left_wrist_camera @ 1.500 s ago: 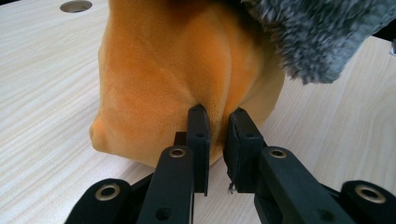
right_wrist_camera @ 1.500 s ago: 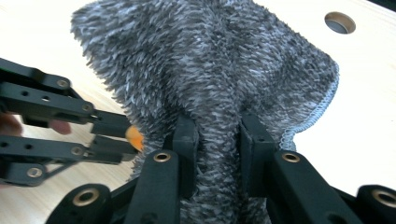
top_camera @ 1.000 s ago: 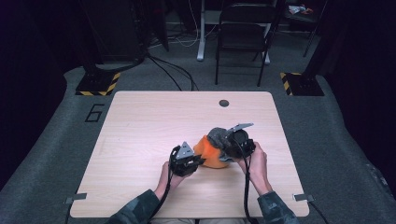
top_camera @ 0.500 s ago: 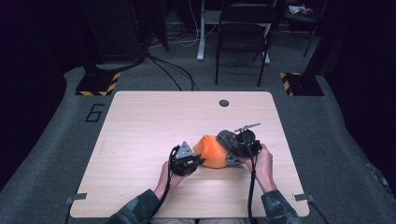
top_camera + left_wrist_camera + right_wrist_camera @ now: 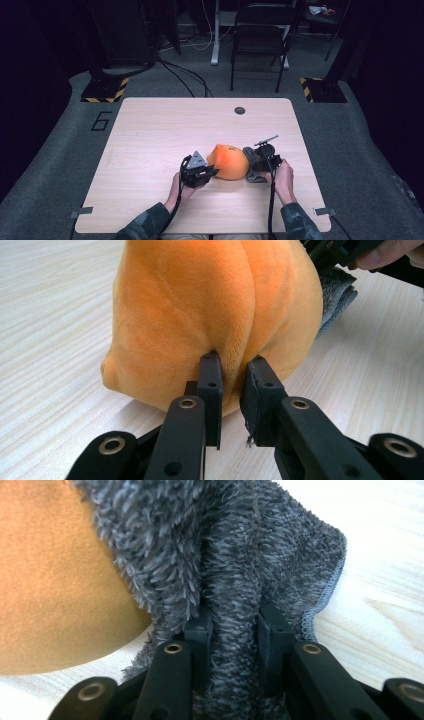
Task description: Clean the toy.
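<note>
Orange plush toy (image 5: 229, 161) is lying on the pale wooden worktop (image 5: 150, 135), left tongs (image 5: 232, 380) pinching its fabric. Right tongs (image 5: 235, 625) are clamping the shaggy grey cloth (image 5: 240, 555) beside it.

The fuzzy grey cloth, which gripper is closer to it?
Right. The right gripper is clamped on a fold of the grey cloth. The left gripper is on the far side of the orange plush, pinching its fabric, apart from the cloth.
</note>
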{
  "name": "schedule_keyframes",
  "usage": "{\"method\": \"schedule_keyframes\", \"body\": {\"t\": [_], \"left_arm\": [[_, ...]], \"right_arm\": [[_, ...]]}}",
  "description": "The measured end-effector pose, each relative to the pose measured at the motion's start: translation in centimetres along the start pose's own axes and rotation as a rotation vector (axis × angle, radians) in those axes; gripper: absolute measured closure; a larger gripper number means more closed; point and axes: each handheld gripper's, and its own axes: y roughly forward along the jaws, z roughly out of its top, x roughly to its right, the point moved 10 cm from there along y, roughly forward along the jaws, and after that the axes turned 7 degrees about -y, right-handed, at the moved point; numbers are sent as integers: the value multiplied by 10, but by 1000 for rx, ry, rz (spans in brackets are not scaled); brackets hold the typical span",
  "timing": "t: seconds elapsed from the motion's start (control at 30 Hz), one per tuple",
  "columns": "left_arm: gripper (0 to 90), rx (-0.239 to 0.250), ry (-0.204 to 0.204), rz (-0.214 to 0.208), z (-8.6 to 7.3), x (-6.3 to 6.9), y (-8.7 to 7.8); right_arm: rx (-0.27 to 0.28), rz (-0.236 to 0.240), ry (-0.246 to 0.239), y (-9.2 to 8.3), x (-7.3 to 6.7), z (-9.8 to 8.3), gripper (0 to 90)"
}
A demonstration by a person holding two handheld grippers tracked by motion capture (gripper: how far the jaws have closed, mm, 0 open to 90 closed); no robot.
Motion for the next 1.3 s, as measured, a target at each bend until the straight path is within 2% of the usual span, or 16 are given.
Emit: {"method": "schedule_keyframes", "body": {"t": [0.17, 0.27, 0.33, 0.43, 0.5, 0.57, 0.6, 0.63, 0.67, 0.73, 0.83, 0.93, 1.0, 1.1, 1.17, 1.3], "left_arm": [[791, -1, -3, -1, 0, -1, -1], [791, 1, -10, -1, 0, -2, 0], [791, 0, -21, -3, 0, -2, 0], [790, -2, -21, -5, 0, -2, -1], [789, -1, -22, -3, -1, -2, 0], [787, -1, -23, -4, -1, -2, 0], [783, -5, -14, -3, -1, -2, 0], [774, -6, -10, -2, -1, -3, -1], [757, 0, -3, 3, -1, -3, -1], [643, 18, 19, 2, 1, -2, -1], [434, 25, 104, 65, 2, -1, 0], [361, 4, 154, 100, -2, 1, 5], [376, -10, 196, 134, -4, 0, 7], [494, 7, 192, 145, -5, 0, 8], [607, 20, 198, 147, -5, -1, 8], [724, 33, 166, 127, -3, -2, 6]], "right_arm": [[24, -25, 1, -11, 3, 4, 714], [72, -42, 2, -27, 5, 11, 714], [132, -31, 2, -44, 2, 20, 714], [226, -2, -20, -70, -11, 34, 714], [254, 31, -55, -78, -25, 40, 713], [235, 68, -93, -72, -40, 40, 714], [209, 71, -115, -65, -46, 37, 714], [191, 51, -133, -57, -48, 36, 716], [189, 37, -132, -52, -49, 35, 717], [194, 40, -135, -50, -48, 35, 717], [194, 57, -124, -50, -46, 33, 717], [193, 60, -129, -49, -46, 33, 718], [182, 62, -131, -49, -47, 32, 717], [183, 59, -135, -49, -49, 32, 717], [179, 60, -136, -50, -49, 32, 717], [196, 61, -121, -54, -47, 35, 716]]}}
